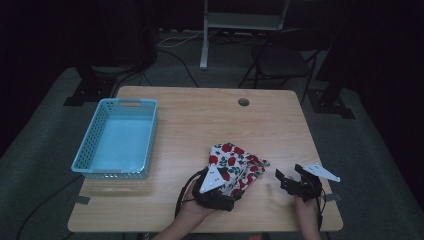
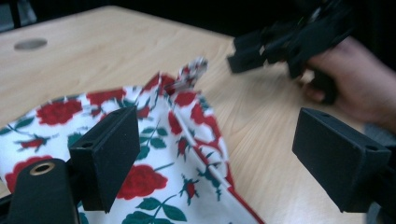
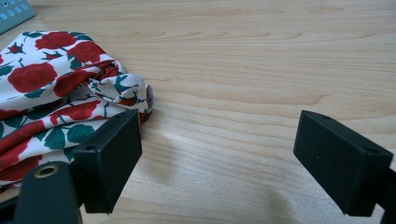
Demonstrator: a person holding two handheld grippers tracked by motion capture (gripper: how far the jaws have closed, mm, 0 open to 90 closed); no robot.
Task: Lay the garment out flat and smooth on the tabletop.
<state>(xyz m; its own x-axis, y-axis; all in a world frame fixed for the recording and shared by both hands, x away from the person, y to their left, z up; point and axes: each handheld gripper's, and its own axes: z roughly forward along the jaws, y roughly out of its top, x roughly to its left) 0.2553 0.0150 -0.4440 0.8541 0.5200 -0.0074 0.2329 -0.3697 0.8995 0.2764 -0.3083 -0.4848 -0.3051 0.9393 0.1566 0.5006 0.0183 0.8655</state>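
A folded white cloth printed with red roses (image 1: 235,165) lies on the wooden table (image 1: 200,120), near the front and right of centre. My left gripper (image 1: 231,192) hovers over the cloth's near edge, held by a hand coming in from the bottom. In the left gripper view its jaws (image 2: 219,140) stand wide apart above the cloth (image 2: 154,140), one jaw over the fabric and the other over bare wood. Nothing is pinched between them. My right gripper (image 1: 290,175) stands open just right of the cloth. Between its jaws (image 3: 217,135) lies bare wood, and the cloth's bunched corner (image 3: 121,88) lies to their left.
A light blue plastic basket (image 1: 90,145) stands empty at the table's left side. A round cable hole (image 1: 243,102) sits near the far edge. Behind the table are a dark chair (image 1: 280,60) and cables on the floor. The other gripper (image 2: 289,42) shows in the left gripper view.
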